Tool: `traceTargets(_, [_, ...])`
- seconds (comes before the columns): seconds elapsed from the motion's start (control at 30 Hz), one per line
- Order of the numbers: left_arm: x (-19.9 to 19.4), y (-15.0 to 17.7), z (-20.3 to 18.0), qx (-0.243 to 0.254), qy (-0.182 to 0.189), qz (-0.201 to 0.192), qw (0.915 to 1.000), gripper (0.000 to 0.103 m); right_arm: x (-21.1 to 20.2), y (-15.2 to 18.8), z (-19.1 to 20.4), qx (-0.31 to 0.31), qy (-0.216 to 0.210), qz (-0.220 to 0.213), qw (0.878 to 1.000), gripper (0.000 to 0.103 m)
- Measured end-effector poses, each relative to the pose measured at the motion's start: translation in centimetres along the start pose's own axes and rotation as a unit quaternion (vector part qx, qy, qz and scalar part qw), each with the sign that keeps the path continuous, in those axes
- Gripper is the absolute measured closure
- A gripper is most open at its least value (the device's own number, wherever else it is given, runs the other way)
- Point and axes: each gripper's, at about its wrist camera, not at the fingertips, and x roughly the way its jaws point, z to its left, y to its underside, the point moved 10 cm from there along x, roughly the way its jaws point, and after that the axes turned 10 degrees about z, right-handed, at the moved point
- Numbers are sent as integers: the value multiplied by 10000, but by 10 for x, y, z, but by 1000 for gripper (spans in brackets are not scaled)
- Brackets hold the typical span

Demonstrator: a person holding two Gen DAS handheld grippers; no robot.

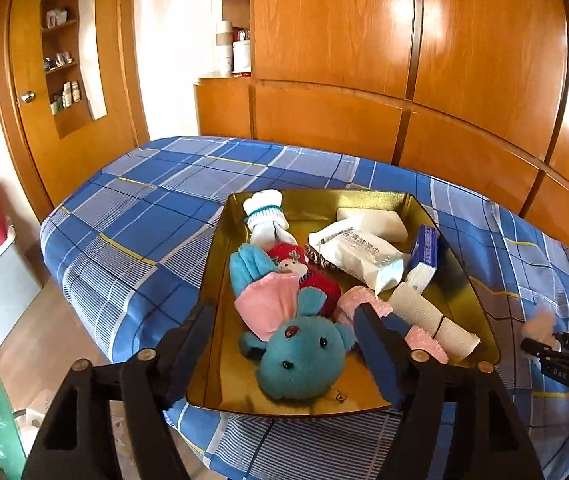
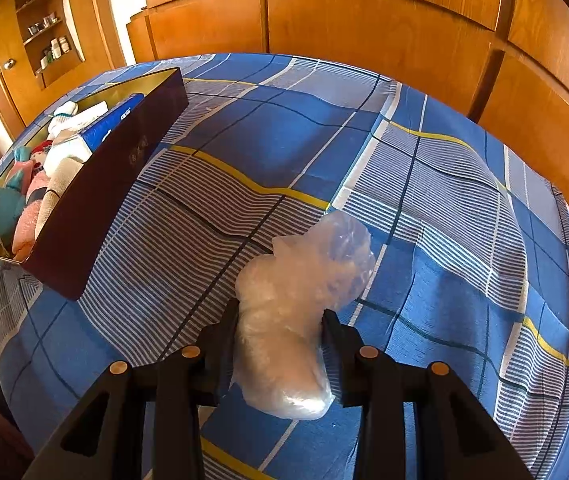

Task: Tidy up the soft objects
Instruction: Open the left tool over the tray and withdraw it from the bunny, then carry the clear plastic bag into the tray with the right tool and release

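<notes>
Two grippers work a plaid bed: right gripper (image 2: 280, 320) clamps a clear plastic bag (image 2: 304, 304); left gripper (image 1: 284, 320) hovers, jaws spread, over the gold tin (image 1: 460, 264)

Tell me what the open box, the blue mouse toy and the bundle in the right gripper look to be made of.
Open box: likely tin, since its gold inside mirrors the contents.
Blue mouse toy: fuzzy plush fabric with bead eyes.
Bundle: thin clear plastic film, crinkled and glossy, wrapped around something pale; the filling cannot be told. The right gripper pinches it.
</notes>
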Motion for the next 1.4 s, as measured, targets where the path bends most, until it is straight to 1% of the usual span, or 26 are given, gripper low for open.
traceTargets(0.1, [-5,0,-1,-8,-86,-77,9999,24,1,-1,0,2,37,17,10000,66])
traceTargets(0.27, [-7,1,0,-23,-220,-126,9997,24,1,-1,-1,49,-2,-7,10000,66])
traceTargets(0.37, [-8,2,5,-109,-297,-138,9994,23,1,-1,0,21,62,-43,10000,66])
traceTargets(0.43, [-8,2,8,-174,-293,-139,9993,21,0,0,0,16,108,-67,9999,66])
traceTargets(0.53, [-9,3,12,-240,-280,-157,9992,20,0,0,1,12,210,-81,9997,66])
traceTargets(0.77, [-7,6,25,-376,-263,-119,9989,20,-1,1,3,142,428,-47,9990,67])
traceTargets(0.87, [-4,9,32,-454,-236,-61,9987,20,-1,0,2,195,481,-8,9987,68])
traceTargets(1.07, [-6,11,51,-707,-169,-76,9973,20,-4,-2,2,317,527,94,9981,69])
traceTargets(1.17, [-11,10,61,-782,-239,-158,9965,20,-17,-11,4,416,441,-72,9981,69])
traceTargets(1.27, [-13,10,71,-883,-272,-183,9956,20,-38,-25,16,352,299,-334,9984,69])
traceTargets(1.4, [-12,12,81,-1021,-279,-160,9943,20,-63,-41,50,60,12,-612,9981,69])
